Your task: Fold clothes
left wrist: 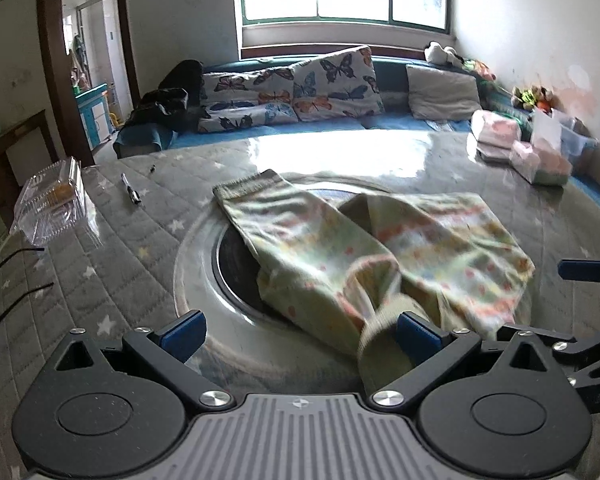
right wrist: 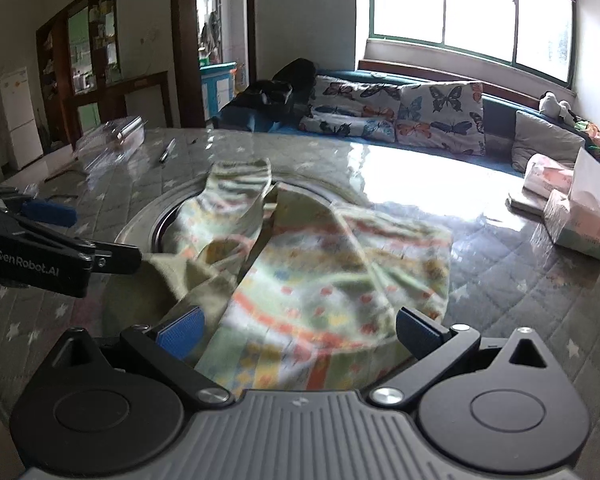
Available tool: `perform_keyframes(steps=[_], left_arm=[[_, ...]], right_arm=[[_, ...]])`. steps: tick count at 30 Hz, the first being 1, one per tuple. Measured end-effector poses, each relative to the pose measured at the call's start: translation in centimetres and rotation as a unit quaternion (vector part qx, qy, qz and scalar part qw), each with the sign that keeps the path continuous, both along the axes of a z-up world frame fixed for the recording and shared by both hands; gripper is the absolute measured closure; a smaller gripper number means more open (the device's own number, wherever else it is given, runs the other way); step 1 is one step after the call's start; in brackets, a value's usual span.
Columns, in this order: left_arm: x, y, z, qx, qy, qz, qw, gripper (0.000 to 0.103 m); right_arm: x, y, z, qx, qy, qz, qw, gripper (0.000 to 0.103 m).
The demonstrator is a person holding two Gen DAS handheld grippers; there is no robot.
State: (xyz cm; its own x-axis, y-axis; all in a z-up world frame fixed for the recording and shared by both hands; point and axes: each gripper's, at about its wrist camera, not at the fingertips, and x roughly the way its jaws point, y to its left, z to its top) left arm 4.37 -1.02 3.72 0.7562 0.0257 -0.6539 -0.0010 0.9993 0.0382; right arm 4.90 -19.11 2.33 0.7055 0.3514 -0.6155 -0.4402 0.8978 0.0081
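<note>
Blue pads of the left gripper are seen spread wide apart; nothing is clamped. A ribbed cuff of the garment is draped just against the inner face of its right-hand pad, while the left-hand one stands over bare tabletop.

Fingers of the right gripper are likewise held apart, with the hem of the same garment bunched between them and spilling back toward the gripper body. No grip is taken on it.

The garment, pale green with coloured spots and bands, is found crumpled ahead of both grippers, lying partly over a round recess in the table. One leg or sleeve is stretched away forward; which it is cannot be told.

Step judged: cloth not yet laid flat, no fold made. The next move is judged to call for closing on the near edge with both grippers and drawing it out smooth.

Writing read: "GenRobot.AI" in the right wrist view, on the left gripper to the left of the cloth. Tissue packs far right carry print too small to be read.
</note>
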Motion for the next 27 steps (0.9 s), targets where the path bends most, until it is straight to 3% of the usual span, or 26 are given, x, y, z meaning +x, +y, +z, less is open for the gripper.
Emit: perform_keyframes(steps=[13,26,27], left_arm=[[4.3,2.1,-1.8,-0.030,0.016,0.011,0.9994,0.000],[7.1,4.6,-3.1,-0.049,0.033,0.027,0.9979,0.000],[7.3,4.6,-3.1,-0.050,0.034,0.027,0.9978,0.000]], right_arm=[[9.2,2.5,0.2,-0.002,0.012,0.003,1.000,0.020],[16.2,8.6,-2.5,-0.061,0.006,0.055,0.997,0.036],[16.6,8.8,-2.8,-0.068,0.006,0.058,0.996,0.041]])
